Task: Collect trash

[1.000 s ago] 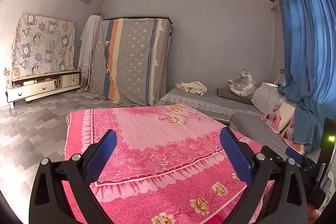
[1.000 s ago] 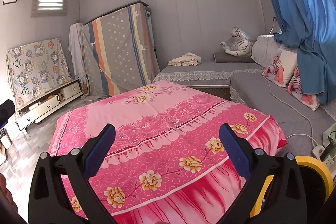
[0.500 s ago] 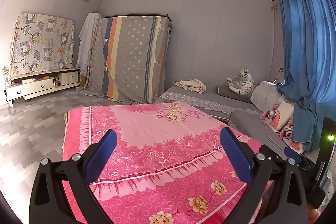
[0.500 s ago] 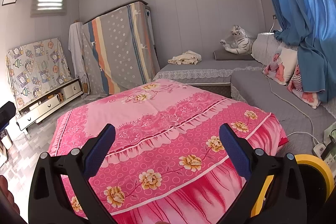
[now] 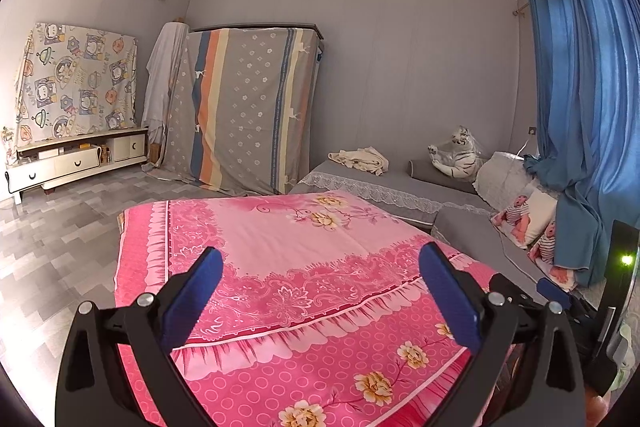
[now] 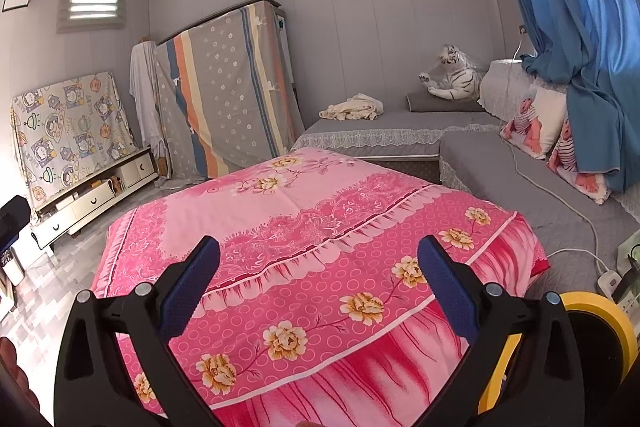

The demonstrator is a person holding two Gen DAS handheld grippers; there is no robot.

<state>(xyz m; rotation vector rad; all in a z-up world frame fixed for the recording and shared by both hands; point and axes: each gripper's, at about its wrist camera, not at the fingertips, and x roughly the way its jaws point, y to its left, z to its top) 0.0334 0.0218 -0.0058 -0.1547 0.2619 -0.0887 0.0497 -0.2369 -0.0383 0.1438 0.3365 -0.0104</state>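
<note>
No trash shows in either view. My left gripper hangs open above the near part of a table covered with a pink flowered cloth, nothing between its blue pads. My right gripper is open too, over the near right part of the same pink cloth, and holds nothing. A round yellow-rimmed container sits low at the right edge of the right wrist view, partly hidden behind the right finger. The cloth's top looks bare.
A grey L-shaped sofa runs behind and right of the table, with a cream cloth, a toy tiger and cushions. A white cable and power strip lie right. Covered cabinet, low TV stand, blue curtain.
Both views have drifted slightly, the left one tilting up a little. Both grippers stay open and empty.
</note>
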